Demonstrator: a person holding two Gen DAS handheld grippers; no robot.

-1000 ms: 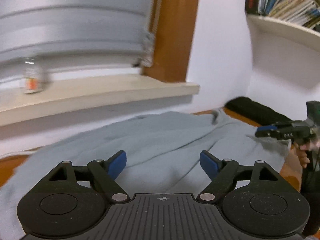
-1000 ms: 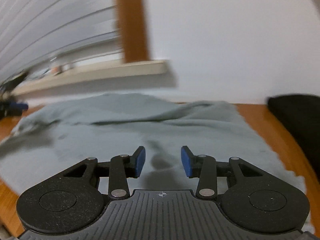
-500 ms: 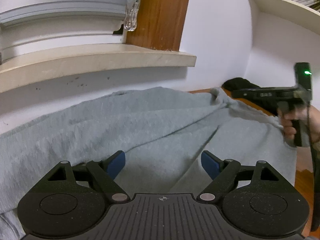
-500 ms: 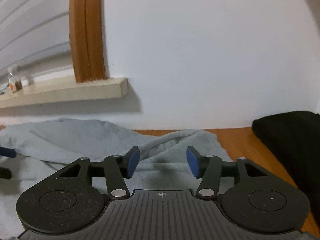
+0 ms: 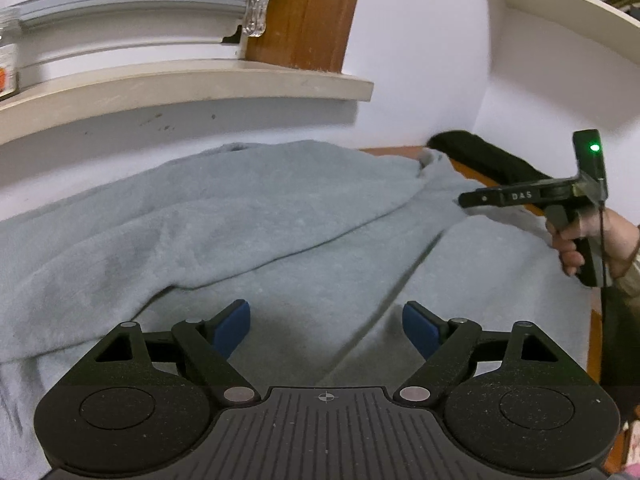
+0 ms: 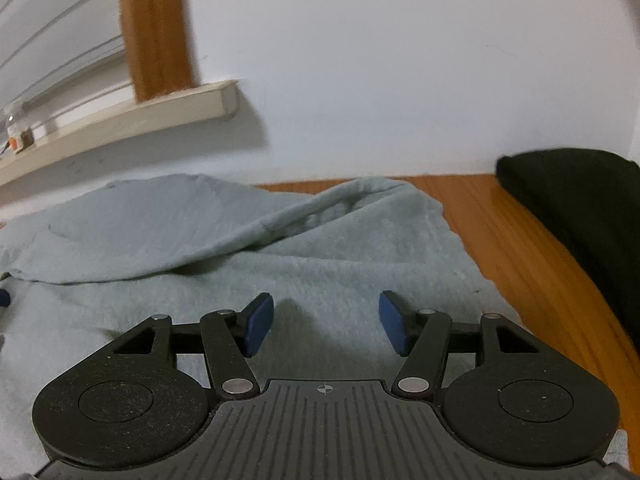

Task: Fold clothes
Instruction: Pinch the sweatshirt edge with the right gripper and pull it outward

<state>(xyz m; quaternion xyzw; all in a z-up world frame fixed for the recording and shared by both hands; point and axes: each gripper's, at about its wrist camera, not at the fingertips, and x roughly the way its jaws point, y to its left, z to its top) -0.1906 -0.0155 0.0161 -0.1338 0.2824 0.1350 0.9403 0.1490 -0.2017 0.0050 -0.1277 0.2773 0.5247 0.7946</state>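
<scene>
A pale grey-blue garment (image 5: 248, 224) lies spread over the wooden table, with one layer folded over along a diagonal ridge. My left gripper (image 5: 326, 330) hovers open just above its near part, nothing between the blue pads. The right wrist view has the same garment (image 6: 328, 252), its far right corner bunched up. My right gripper (image 6: 326, 322) is open over the cloth, holding nothing. From the left wrist view the right gripper's body (image 5: 536, 194) hangs over the garment's right edge, held by a hand (image 5: 588, 240).
A black folded cloth (image 6: 576, 208) lies at the far right of the wooden table (image 6: 516, 240). A window sill (image 5: 192, 84) juts out from the white wall behind the garment, with a small bottle (image 6: 16, 132) on it. A shelf (image 5: 560, 12) with books hangs at the upper right.
Both grippers have dropped closer to the garment. The right gripper's jaws have spread wider. The right gripper has moved nearer the garment's far right corner.
</scene>
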